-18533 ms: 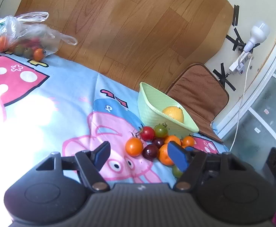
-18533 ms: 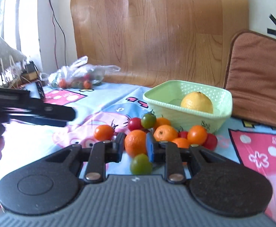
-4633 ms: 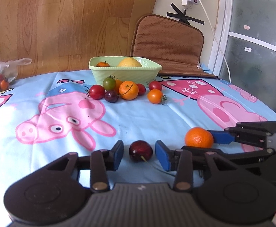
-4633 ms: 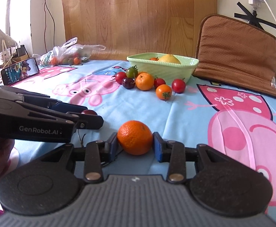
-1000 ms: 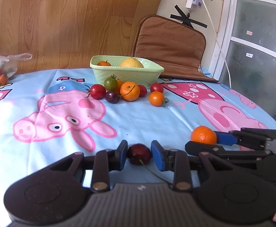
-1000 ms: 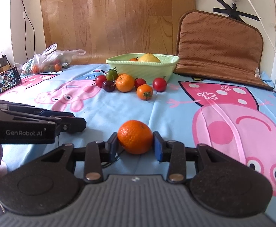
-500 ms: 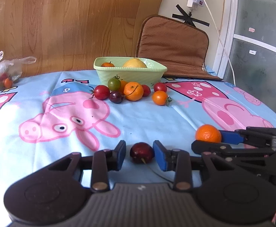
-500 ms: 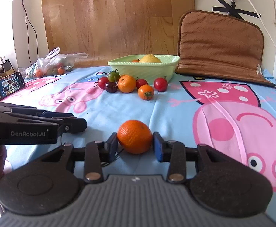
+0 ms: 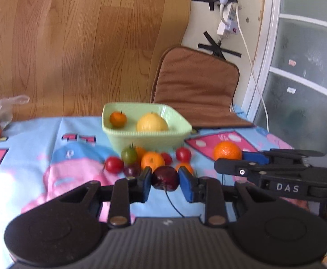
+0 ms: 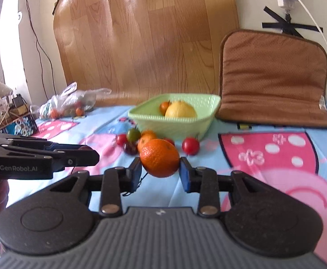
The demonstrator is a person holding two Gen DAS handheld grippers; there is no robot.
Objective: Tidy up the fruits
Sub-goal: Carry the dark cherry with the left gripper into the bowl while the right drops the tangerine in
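My left gripper (image 9: 165, 181) is shut on a dark red cherry (image 9: 165, 179) with a long stem, held above the blue cartoon cloth (image 9: 51, 139). The right gripper (image 10: 160, 170) has its jaws closing, and its pads press on a mandarin orange (image 10: 160, 157) lifted off the cloth. Ahead stands a light green basket (image 9: 150, 139) that holds a yellow citrus (image 9: 152, 123) and a small orange tomato (image 9: 118, 119). A cluster of red, green, orange and dark tomatoes (image 9: 130, 154) lies in front of the basket. In the left wrist view the right gripper's orange (image 9: 227, 150) is at the right.
A clear plastic bag of tomatoes (image 10: 67, 105) lies at the far left of the table. A brown cushion (image 10: 273, 78) leans against the wall behind the basket. A patterned box (image 10: 22, 123) sits at the left edge. A white cable (image 9: 250, 62) hangs on the wall.
Both grippers have risen off the cloth with their fruit and moved nearer the basket, whose inside now shows. The left jaws tightened on the cherry.
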